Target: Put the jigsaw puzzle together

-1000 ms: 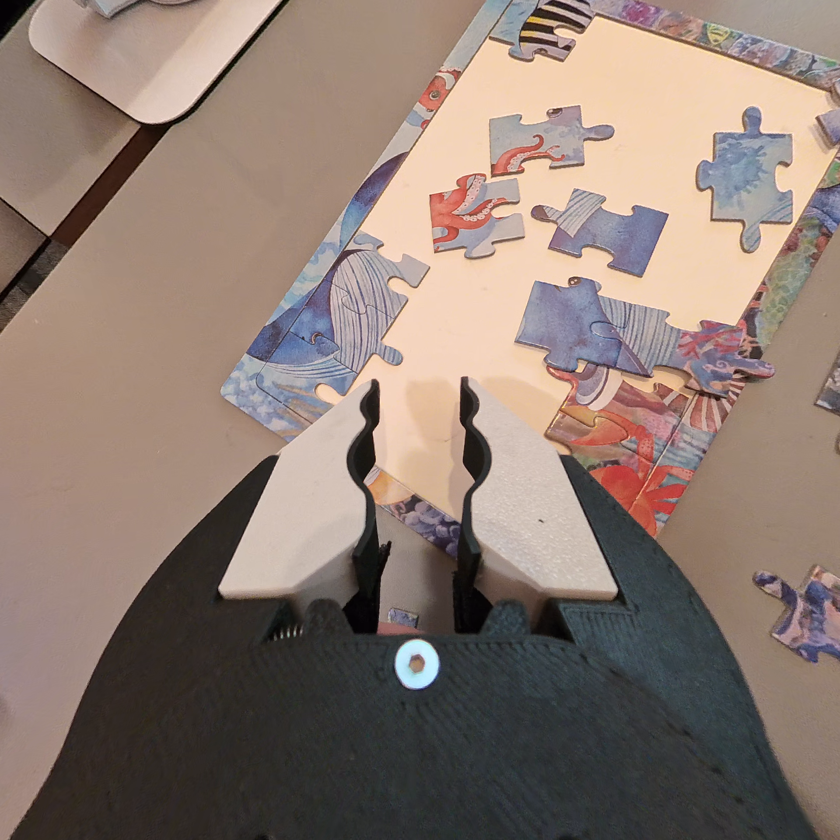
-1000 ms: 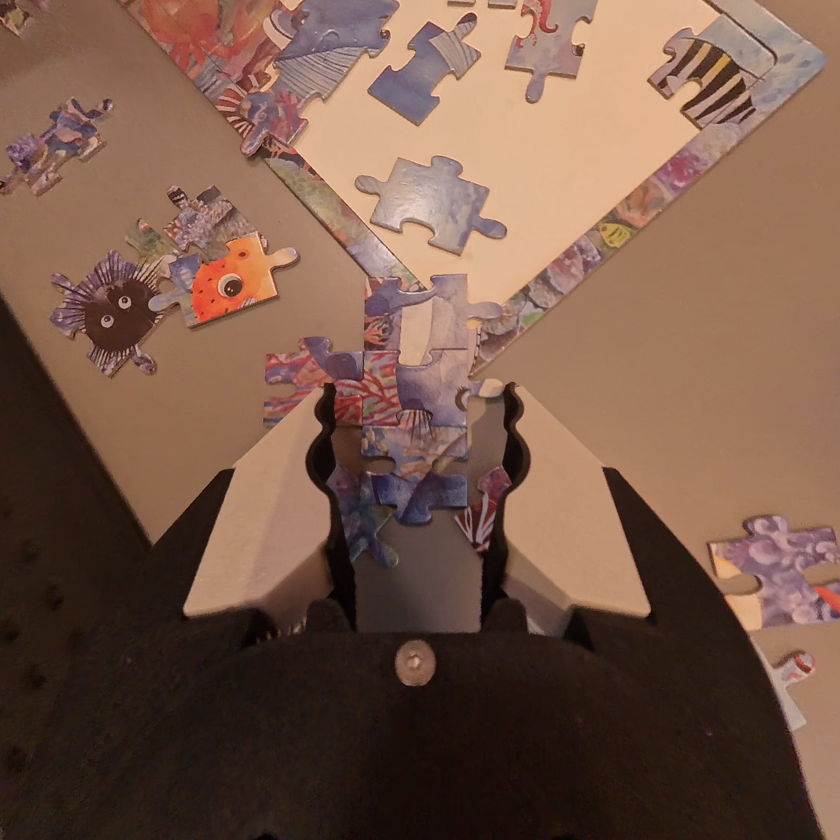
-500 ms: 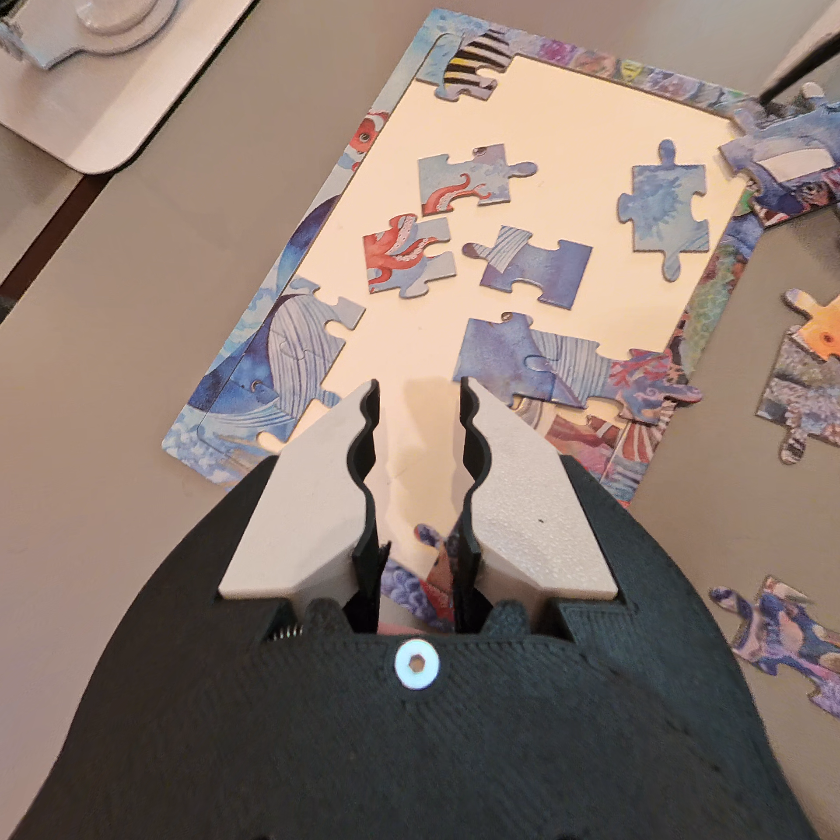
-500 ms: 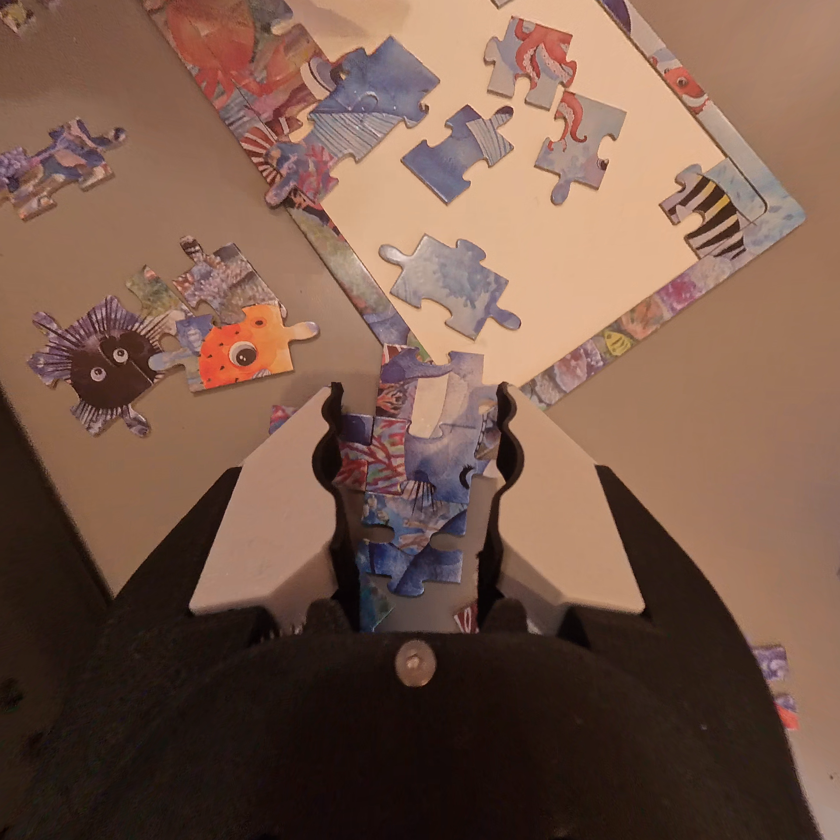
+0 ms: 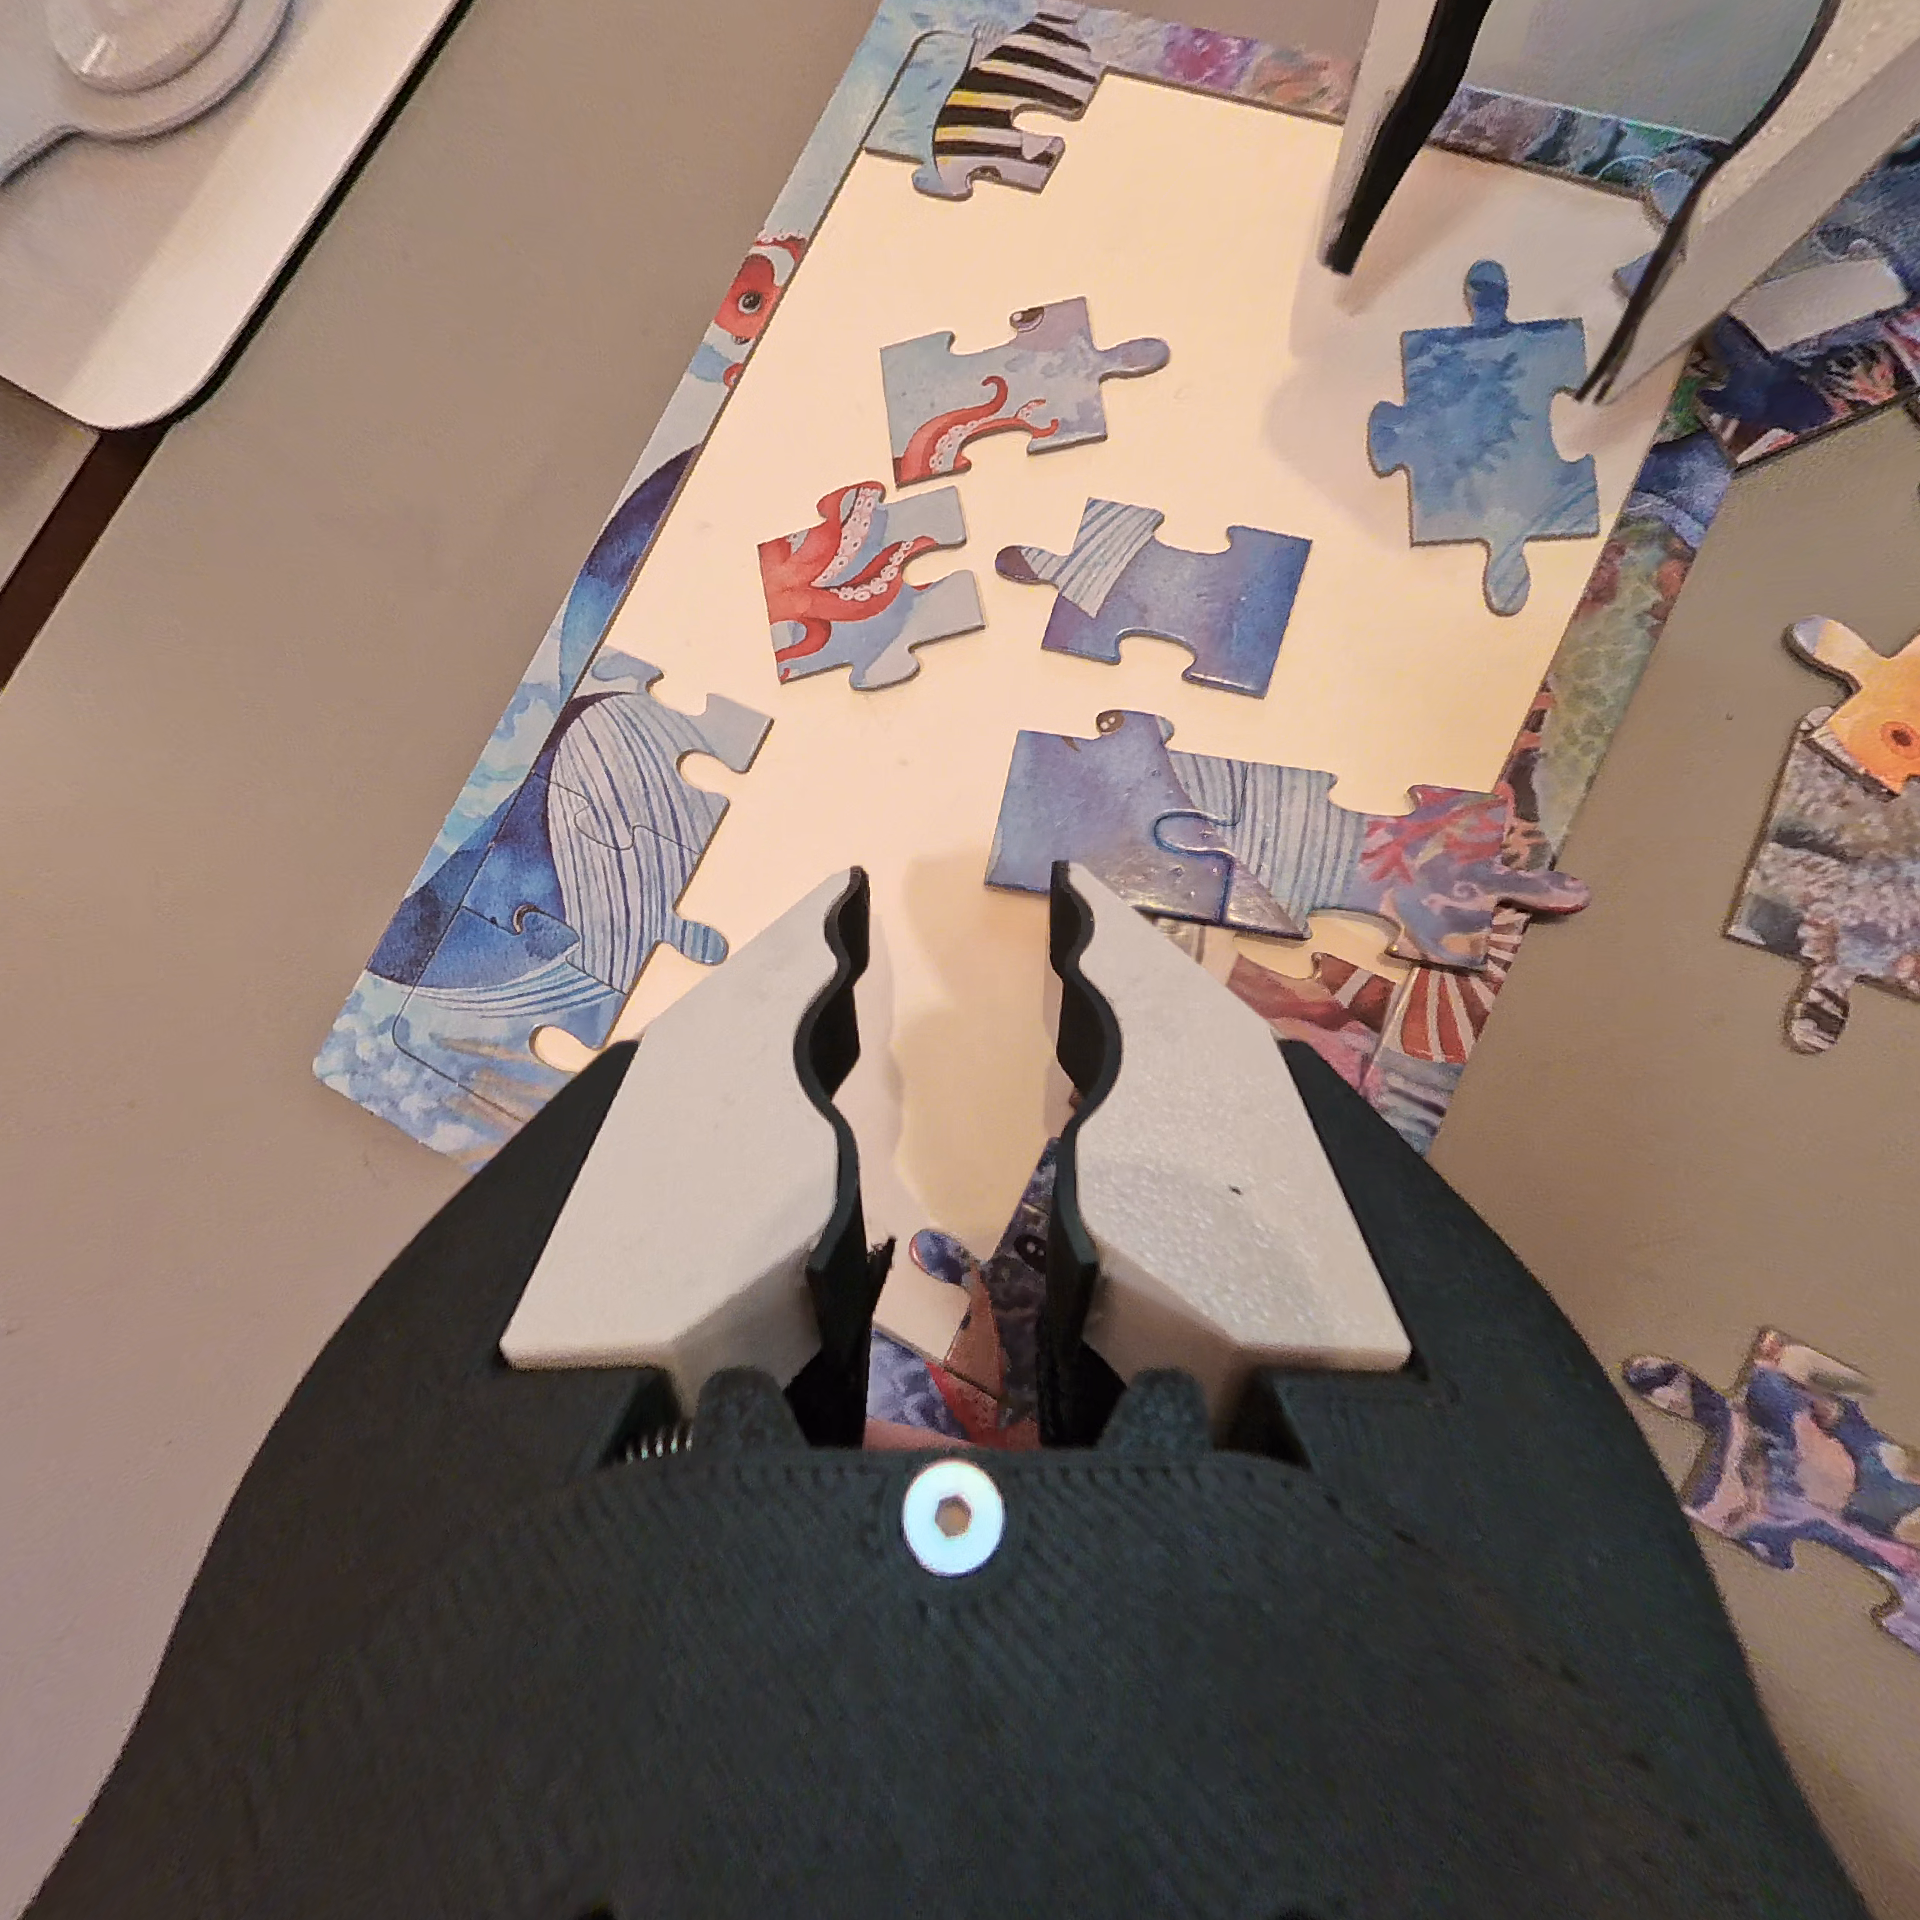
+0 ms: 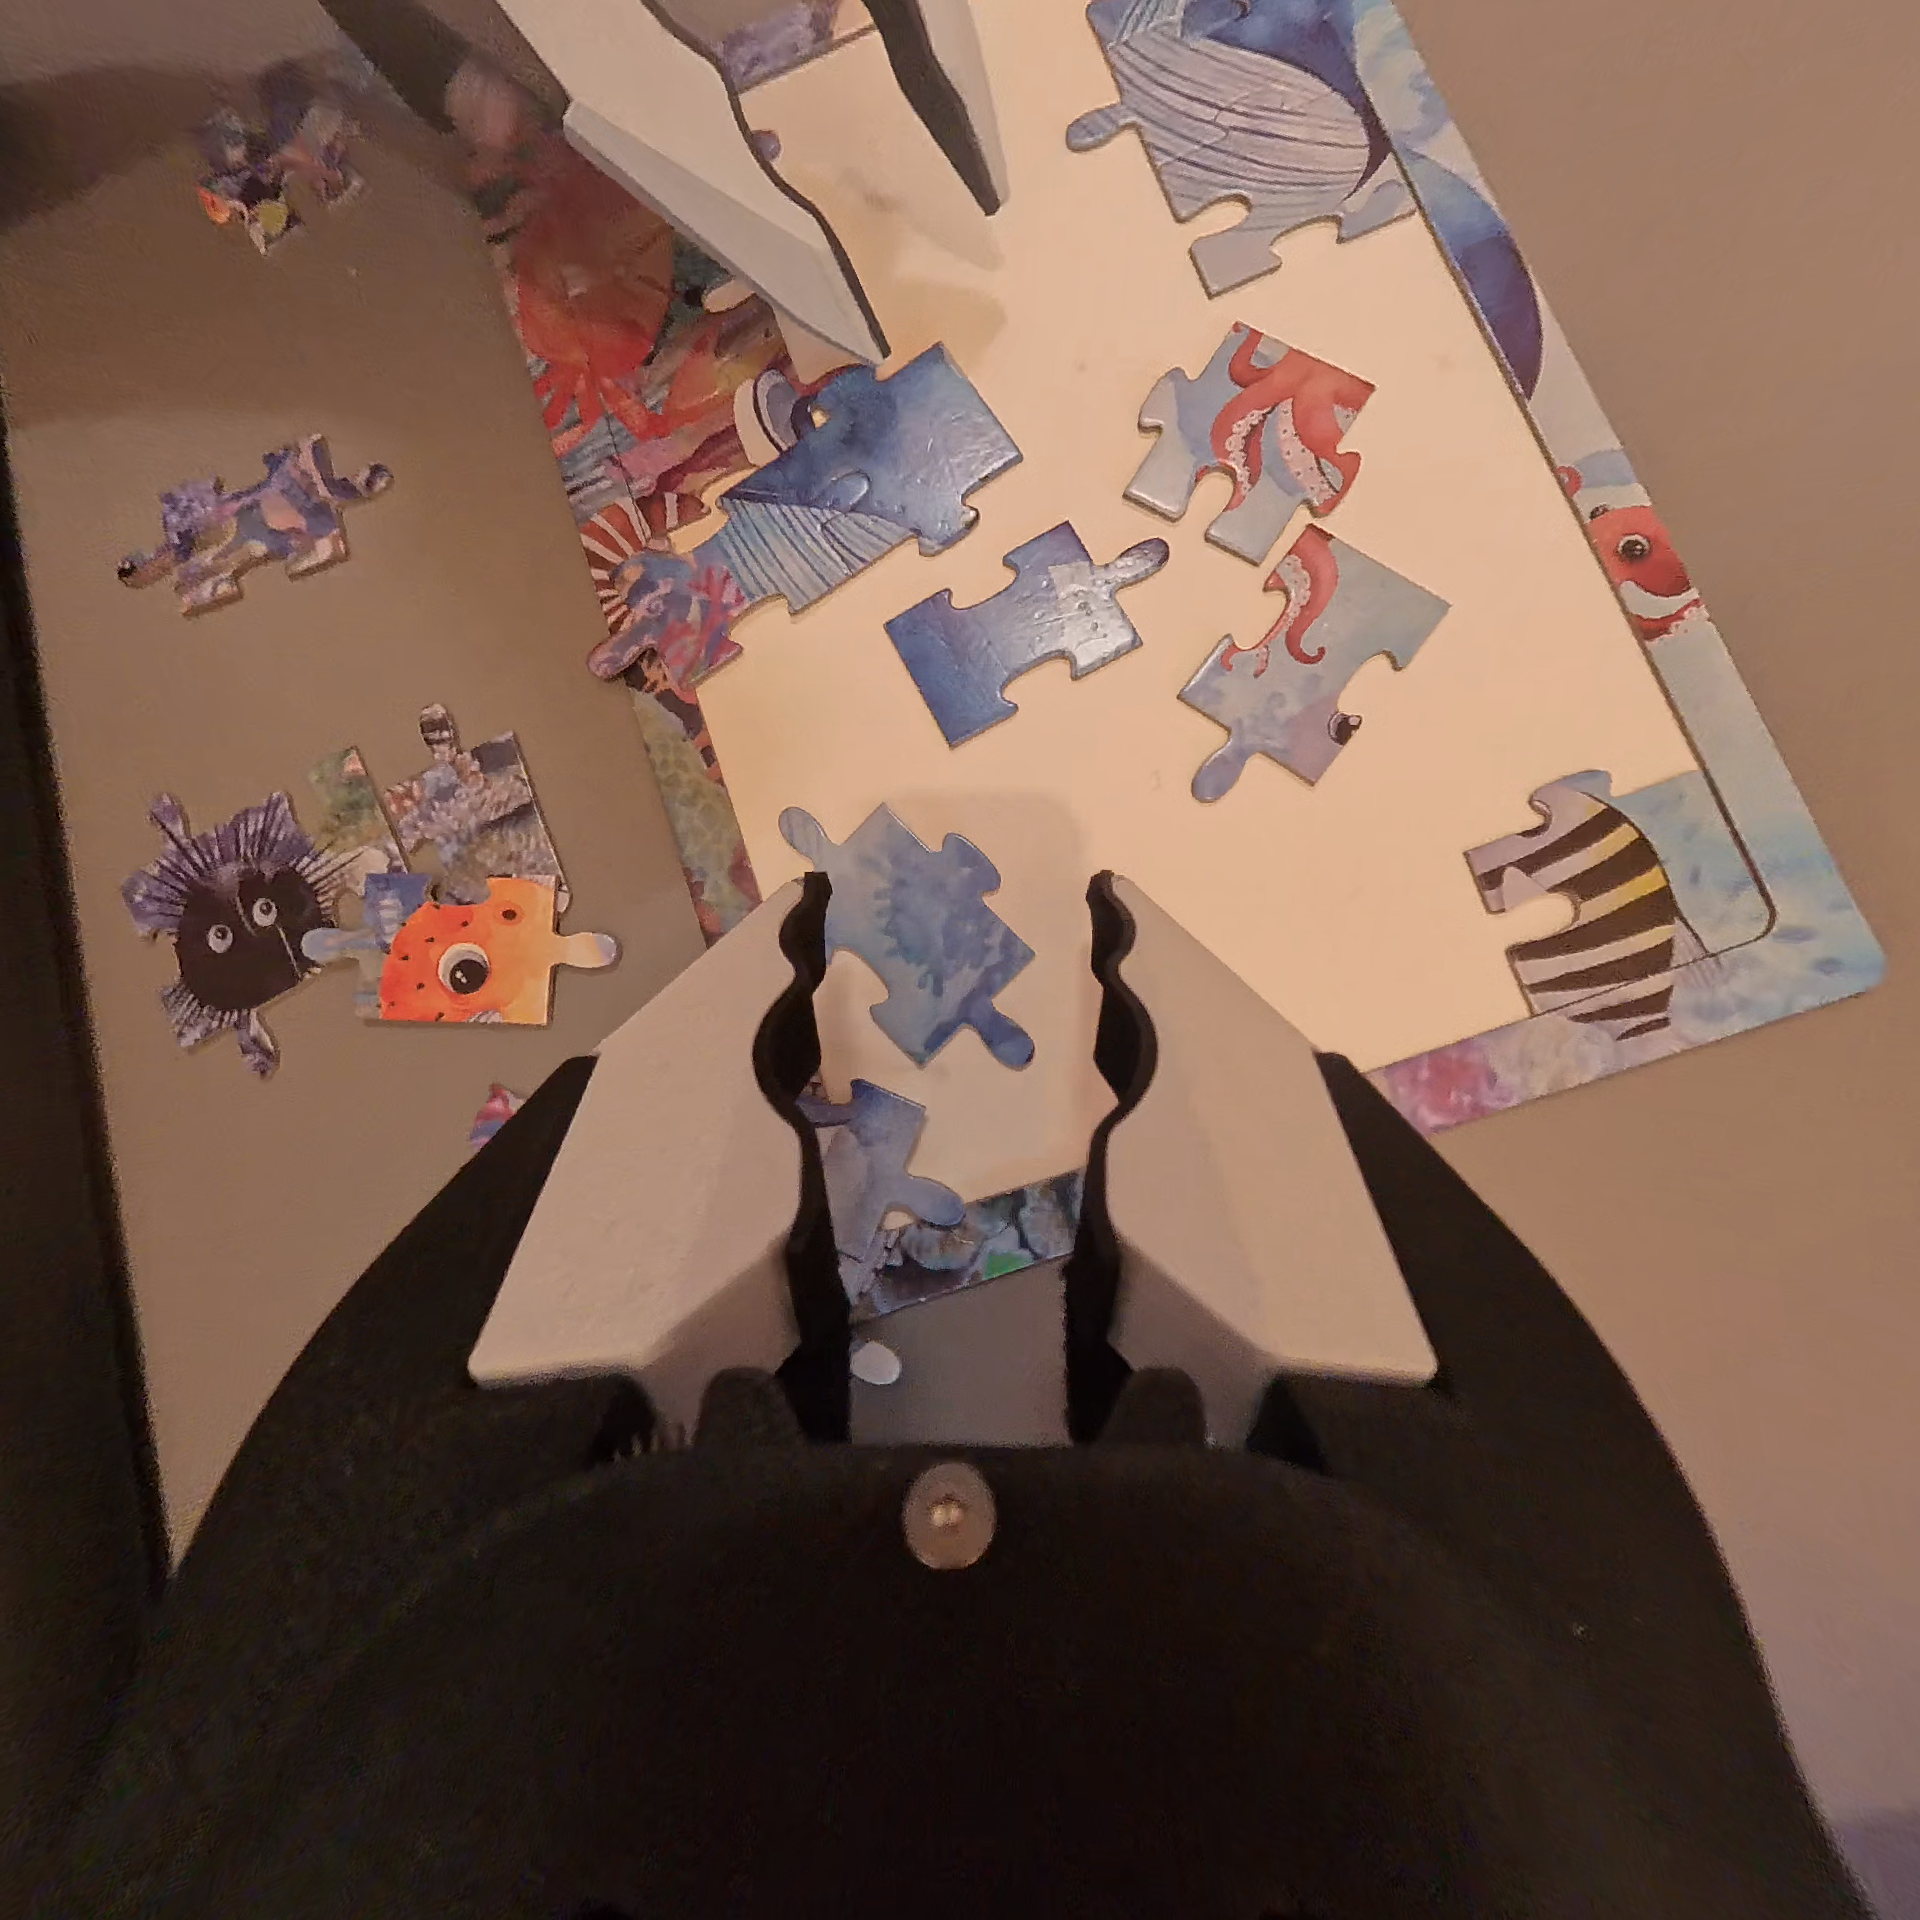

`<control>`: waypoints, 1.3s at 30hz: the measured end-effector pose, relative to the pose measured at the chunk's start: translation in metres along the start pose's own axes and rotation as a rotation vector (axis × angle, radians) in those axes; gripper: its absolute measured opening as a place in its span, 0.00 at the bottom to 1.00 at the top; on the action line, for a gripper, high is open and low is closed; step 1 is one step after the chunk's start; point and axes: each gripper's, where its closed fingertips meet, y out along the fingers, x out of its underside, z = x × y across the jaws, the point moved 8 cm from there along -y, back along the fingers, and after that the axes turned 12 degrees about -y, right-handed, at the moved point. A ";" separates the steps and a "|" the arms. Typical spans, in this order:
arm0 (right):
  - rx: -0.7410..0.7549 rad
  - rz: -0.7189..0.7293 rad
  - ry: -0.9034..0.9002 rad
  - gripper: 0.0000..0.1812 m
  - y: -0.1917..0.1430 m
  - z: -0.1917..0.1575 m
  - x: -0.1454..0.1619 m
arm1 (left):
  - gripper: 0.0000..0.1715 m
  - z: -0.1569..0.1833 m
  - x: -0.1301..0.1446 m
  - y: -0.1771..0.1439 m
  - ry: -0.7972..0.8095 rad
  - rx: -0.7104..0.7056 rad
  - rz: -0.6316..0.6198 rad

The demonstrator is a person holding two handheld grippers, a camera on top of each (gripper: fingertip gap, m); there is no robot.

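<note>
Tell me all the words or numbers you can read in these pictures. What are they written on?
There are none to read.
The puzzle tray and the loose puzzle pieces show only painted sea animals and water.
The left gripper and the right gripper are plain white and black, with no writing.
The white board at the table's corner bears no lettering that shows.

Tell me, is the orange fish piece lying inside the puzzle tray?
No, the orange fish piece lies on the grey table, outside the puzzle tray, joined to other loose pieces.
</note>
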 end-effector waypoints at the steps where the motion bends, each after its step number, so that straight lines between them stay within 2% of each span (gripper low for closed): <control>1: 0.003 -0.016 -0.015 0.27 0.000 0.004 0.000 | 0.19 -0.001 0.001 0.000 -0.002 -0.001 -0.002; 4: 0.012 -0.013 -0.029 0.23 -0.005 0.013 0.002 | 0.19 -0.003 0.003 0.001 -0.008 -0.004 -0.006; 10: 0.025 0.126 0.028 0.07 -0.031 0.021 0.013 | 0.19 -0.003 0.004 0.004 -0.007 -0.004 -0.017; 11: 0.028 0.143 0.038 0.07 -0.035 0.020 0.014 | 0.19 -0.003 0.004 0.005 -0.007 -0.003 -0.018; 13: 0.022 0.175 0.048 0.16 -0.038 0.018 0.015 | 0.19 -0.002 0.004 0.005 -0.008 0.001 -0.016; 16: 0.010 0.135 0.030 0.22 -0.035 0.013 0.018 | 0.19 0.001 0.002 0.004 0.001 0.019 -0.003; 23: -0.014 0.079 0.016 0.22 -0.019 0.010 0.020 | 0.20 0.029 -0.017 -0.002 0.042 0.140 0.100; 25: -0.001 0.065 0.019 0.18 -0.017 0.011 0.023 | 0.19 0.040 -0.022 0.000 0.068 0.171 0.111; 29: 0.006 0.100 0.050 0.12 -0.025 0.016 0.026 | 0.20 0.058 -0.023 0.010 0.128 0.207 0.078; 33: -0.014 0.119 0.063 0.15 -0.030 0.016 0.029 | 0.21 0.067 -0.025 0.016 0.145 0.223 0.072; 39: -0.053 0.054 0.052 0.16 -0.020 0.011 0.034 | 0.19 0.085 -0.023 0.031 0.203 0.217 0.014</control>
